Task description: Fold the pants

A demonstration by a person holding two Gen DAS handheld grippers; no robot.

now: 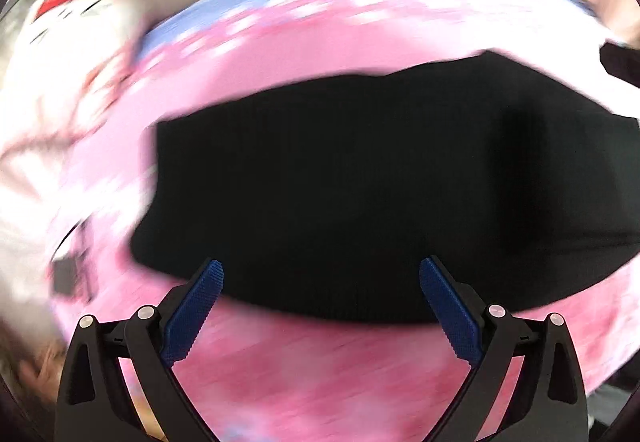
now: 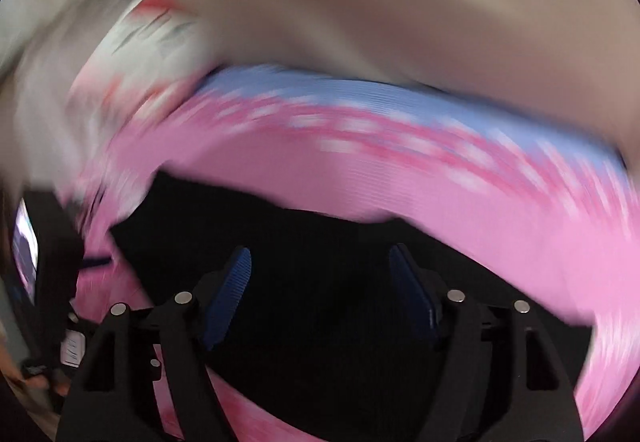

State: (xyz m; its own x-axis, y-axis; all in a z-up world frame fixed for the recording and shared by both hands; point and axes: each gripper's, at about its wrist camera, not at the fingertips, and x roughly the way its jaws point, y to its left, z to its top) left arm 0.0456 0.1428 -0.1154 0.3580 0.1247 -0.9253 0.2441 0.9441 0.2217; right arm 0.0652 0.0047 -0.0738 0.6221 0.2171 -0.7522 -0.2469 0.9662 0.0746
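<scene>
The pants lie as one black, roughly rectangular bundle on the pink blanket, filling the centre of the left wrist view; they appear already folded at least once.

Tool state:
- Left gripper: fingers spread, nothing between them, tips over the bundle's edge at 6 o'clock.
- Right gripper: fingers spread, nothing pinched, tips over black cloth.

Likely faults:
- Both views are motion-blurred. A pinch made at this speed may land short of the edge and catch the blanket along with the pants.
- Black cloth hides layer edges. A finger could take only the top layer, and the fold would open when lifted.
- Uneven pulls from the two grippers would skew the bundle.

Count:
- Pants: one.
- Grippers: two, each with two blue pads.
- Blanket: one.
- White cloth with red marking, at 10 o'clock: one.
</scene>
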